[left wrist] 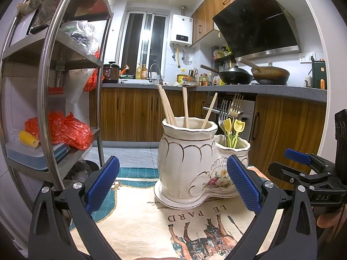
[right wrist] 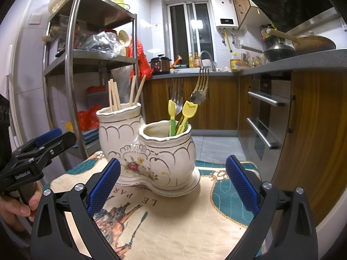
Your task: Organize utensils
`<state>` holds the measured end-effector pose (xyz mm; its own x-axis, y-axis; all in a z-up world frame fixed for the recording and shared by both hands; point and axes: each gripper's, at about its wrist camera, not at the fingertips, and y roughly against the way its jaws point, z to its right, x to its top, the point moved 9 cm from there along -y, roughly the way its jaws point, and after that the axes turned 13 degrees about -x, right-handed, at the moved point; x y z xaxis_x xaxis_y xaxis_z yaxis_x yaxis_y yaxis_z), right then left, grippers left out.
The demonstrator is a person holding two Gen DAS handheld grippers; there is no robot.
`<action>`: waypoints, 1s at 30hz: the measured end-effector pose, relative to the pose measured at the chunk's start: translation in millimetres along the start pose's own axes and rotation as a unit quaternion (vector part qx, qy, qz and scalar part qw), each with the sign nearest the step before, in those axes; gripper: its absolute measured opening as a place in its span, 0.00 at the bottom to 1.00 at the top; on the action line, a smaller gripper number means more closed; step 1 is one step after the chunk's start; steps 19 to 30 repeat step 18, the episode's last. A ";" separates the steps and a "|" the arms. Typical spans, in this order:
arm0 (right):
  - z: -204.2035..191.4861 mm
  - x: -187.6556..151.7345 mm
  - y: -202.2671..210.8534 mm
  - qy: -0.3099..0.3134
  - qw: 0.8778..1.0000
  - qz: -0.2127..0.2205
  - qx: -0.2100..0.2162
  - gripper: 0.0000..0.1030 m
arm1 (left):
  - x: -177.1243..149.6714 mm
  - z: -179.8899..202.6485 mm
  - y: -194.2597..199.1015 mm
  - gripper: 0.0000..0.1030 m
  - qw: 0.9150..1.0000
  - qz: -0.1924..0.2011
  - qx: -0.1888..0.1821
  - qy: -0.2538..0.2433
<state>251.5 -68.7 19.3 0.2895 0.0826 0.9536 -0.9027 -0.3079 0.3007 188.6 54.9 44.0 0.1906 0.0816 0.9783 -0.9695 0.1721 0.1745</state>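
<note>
Kitchen tabletop under a quilted cream-and-teal cloth with a horse print (left wrist: 138, 227), with both grippers spread wide and empty around a white ceramic two-cup utensil holder with gold trim and a painted rose (left wrist: 186, 158).

Wooden chopsticks (left wrist: 167, 108) stand in the taller cup, while two silver metal forks (right wrist: 200, 86) and yellow tulip-topped plastic picks (right wrist: 188, 110) stand in the lower cup (right wrist: 167, 149) joined to it. Left gripper (left wrist: 173, 182) hovers low over the cloth, its blue-padded fingers (left wrist: 102, 184) either side of the holder in view, not touching it. Right gripper (right wrist: 172, 184) sits likewise just in front, jaws well apart, nothing between them. Behind stand a steel shelf rack (left wrist: 45, 91) and wood-fronted cabinets (left wrist: 132, 112).
</note>
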 end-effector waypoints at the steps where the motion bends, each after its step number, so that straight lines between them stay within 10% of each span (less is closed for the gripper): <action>1: 0.0 -0.1 -0.4 0.000 1.000 0.000 0.000 0.94 | -0.2 0.0 0.0 0.95 1.000 -0.001 0.000 0.000; 30: 0.1 -0.6 0.4 0.001 1.000 -0.001 0.001 0.94 | 0.8 -4.9 -1.2 0.95 1.000 -0.006 -0.004 -0.001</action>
